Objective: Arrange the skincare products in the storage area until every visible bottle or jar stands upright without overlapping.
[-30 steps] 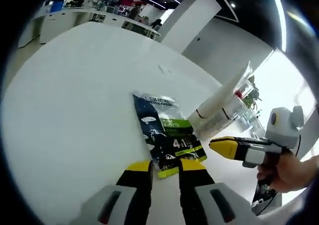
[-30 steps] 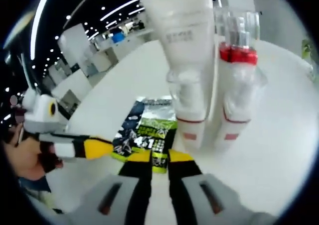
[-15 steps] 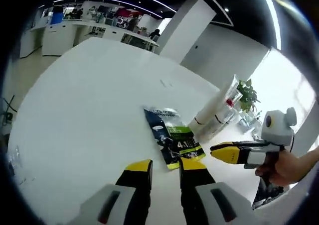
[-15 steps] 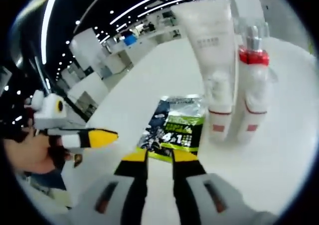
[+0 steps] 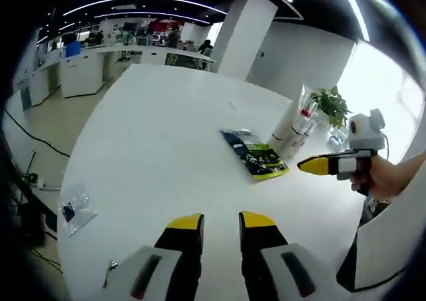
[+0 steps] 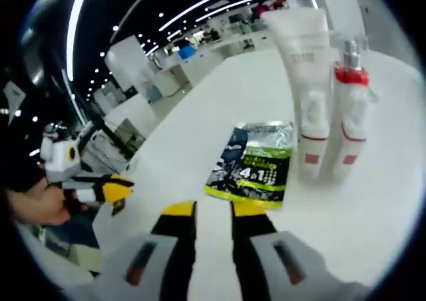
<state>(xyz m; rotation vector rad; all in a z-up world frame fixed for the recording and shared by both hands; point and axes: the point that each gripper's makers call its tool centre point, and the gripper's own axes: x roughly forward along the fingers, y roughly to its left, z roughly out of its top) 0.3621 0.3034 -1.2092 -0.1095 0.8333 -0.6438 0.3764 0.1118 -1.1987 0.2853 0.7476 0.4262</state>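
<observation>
Currently both tools are hovering clear of the products, neither one gripping or touching anything. In the right gripper view, the right tool (image 6: 213, 211) is showing its yellow-tipped jaws slightly parted with only bare bench (image 6: 373, 201) between them. The flat sachet (image 6: 256, 161) is lying directly ahead of those jaws, just beyond the tips, its long axis running away from the tool toward the far edge of the bench. Just beside the sachet on its right, the white tube (image 6: 307, 81) and the red-collared spray bottle (image 6: 351, 108) are standing upright, side by side and very close; whether they are touching I cannot tell.

In the left gripper view, the left tool (image 5: 221, 221) is likewise sitting with its jaws a little apart and nothing between them. From here the sachet (image 5: 255, 156) is lying well apart, ahead and to the right, with the tube and bottle (image 5: 297, 121) standing just past it near the far right edge of the bench. The right tool (image 5: 313, 164) is entering from the right, close to the sachet.

Judgement: the right tool is the nearer one, and it is lined up along the sachet's length. Both containers appear to be standing already, so the sachet is looking like the only piece lying flat. A small clear bag (image 5: 74, 211) is sitting near the left edge of the bench.
</observation>
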